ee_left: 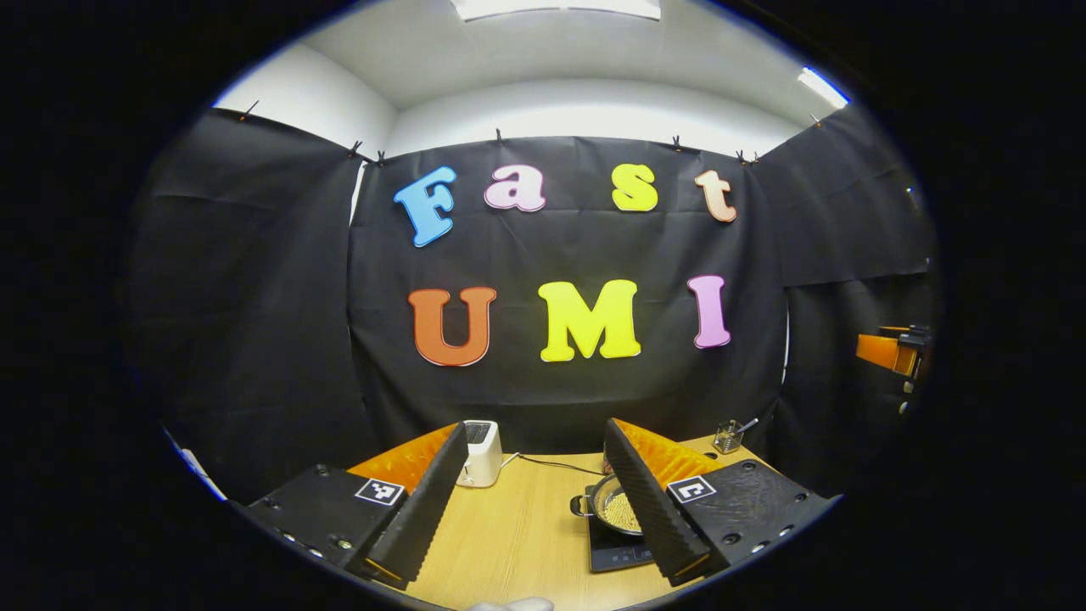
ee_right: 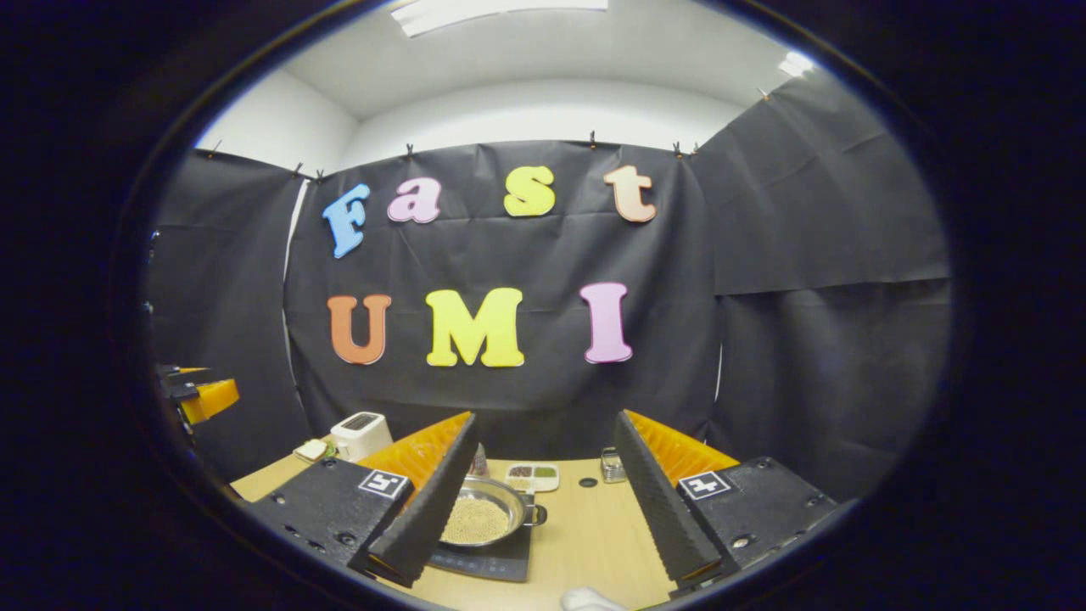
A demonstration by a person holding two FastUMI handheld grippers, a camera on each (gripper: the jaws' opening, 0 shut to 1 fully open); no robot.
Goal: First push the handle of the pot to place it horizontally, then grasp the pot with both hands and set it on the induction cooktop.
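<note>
Pot (ee_right: 485,515) sits on the cooktop (ee_right: 488,560), near the middle of the counter (ee_right: 585,535); in the left gripper view the same pot (ee_left: 612,507) rests on the cooktop (ee_left: 615,553). By placement the task looks done or nearly so.

Left hand-held gripper (ee_left: 536,501): fingers wide apart, nothing between them, held above the counter. Right hand-held gripper (ee_right: 547,501): likewise spread, empty, clear of the pot.

Pot: shallow, metal, stiff, with small side ears; one ear faces the right edge in the right gripper view. Judged moderately heavy and slick on its polished wall, so the ears are the places to take hold, one per gripper, kept level.

Contents: a bed of small pale grains or beads, loose; would likely spill if tipped.

Other containers: divided tray (ee_right: 532,477) behind the pot holds dark and green portions, kind unclear. Toaster (ee_left: 481,452) toward the far left.
</note>
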